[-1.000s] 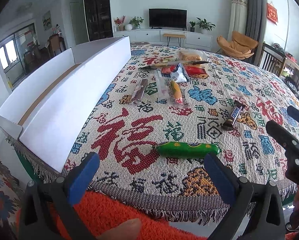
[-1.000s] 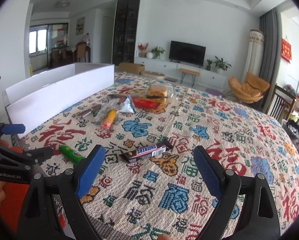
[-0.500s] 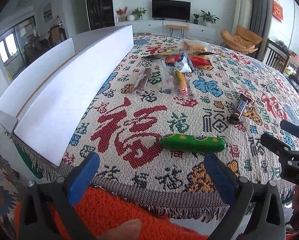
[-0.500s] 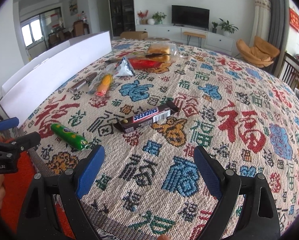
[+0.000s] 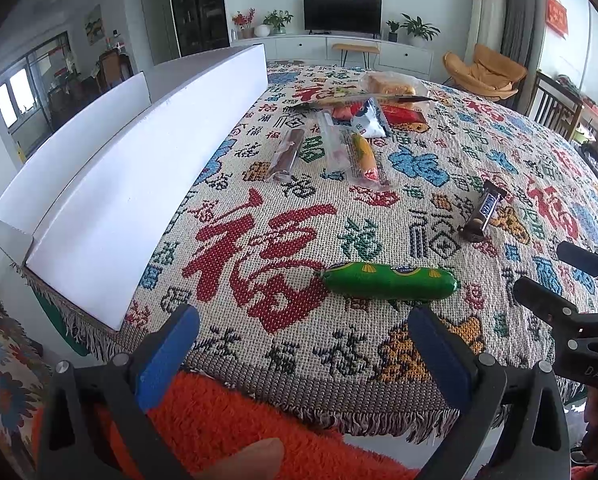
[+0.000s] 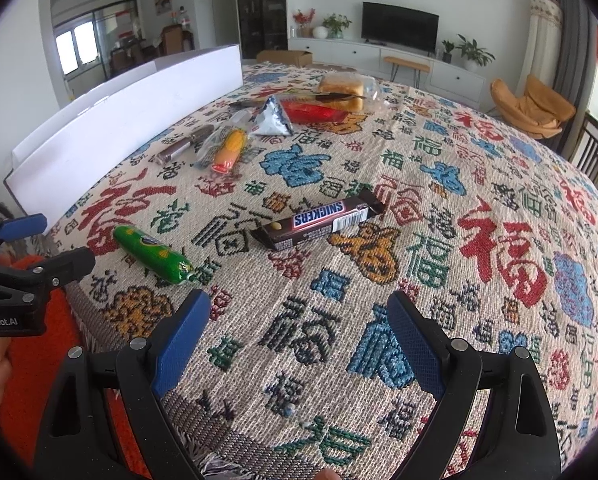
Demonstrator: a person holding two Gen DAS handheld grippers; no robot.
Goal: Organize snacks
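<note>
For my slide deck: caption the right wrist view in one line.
Open right gripper hovers over the patterned tablecloth, facing a Snickers bar and green sausage.

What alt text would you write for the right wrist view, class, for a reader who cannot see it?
Open right tongs hover over a patterned tablecloth, with a Snickers bar lying just ahead. A green sausage-shaped snack lies to its left near the left tongs, more wrapped snacks sit farther back, and a long white box runs along the left edge.
</note>
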